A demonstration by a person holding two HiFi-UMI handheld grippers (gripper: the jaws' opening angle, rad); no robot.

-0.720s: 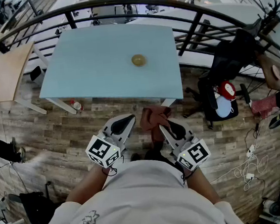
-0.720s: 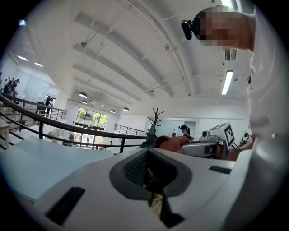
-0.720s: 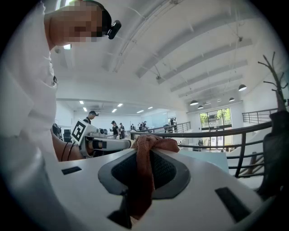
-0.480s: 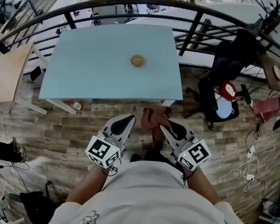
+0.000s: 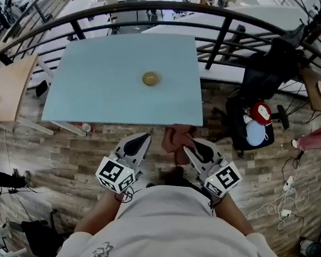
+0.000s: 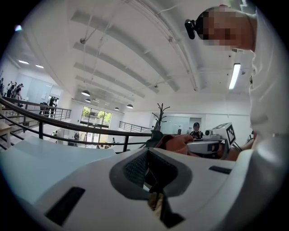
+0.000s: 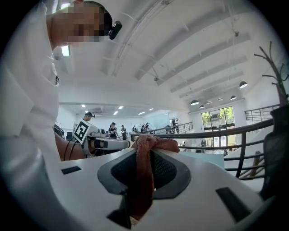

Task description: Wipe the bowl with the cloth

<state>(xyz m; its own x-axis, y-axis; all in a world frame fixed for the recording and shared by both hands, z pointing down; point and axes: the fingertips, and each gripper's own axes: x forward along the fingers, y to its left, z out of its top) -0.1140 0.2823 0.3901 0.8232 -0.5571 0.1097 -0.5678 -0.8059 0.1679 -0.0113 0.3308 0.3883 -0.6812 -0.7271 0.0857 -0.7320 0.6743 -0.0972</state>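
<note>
A small tan bowl (image 5: 150, 78) sits near the middle of a pale blue table (image 5: 99, 86), far ahead of both grippers. My right gripper (image 5: 192, 145) is shut on a rust-red cloth (image 5: 176, 139), which bunches out past its tips; in the right gripper view the cloth (image 7: 143, 171) hangs between the closed jaws. My left gripper (image 5: 143, 139) is shut with nothing in it, held level beside the right one, short of the table's near edge. In the left gripper view the left gripper (image 6: 151, 191) has its jaws together, and the cloth (image 6: 180, 140) shows to the right.
A black curved railing (image 5: 217, 16) runs behind the table. A wooden desk (image 5: 5, 87) stands at the left. A black chair with a red and white thing (image 5: 255, 121) is at the right. Cables (image 5: 284, 195) lie on the wood floor.
The table and bowl have shifted slightly down and left in the head view. Both grippers keep their pose, the cloth still in the right one.
</note>
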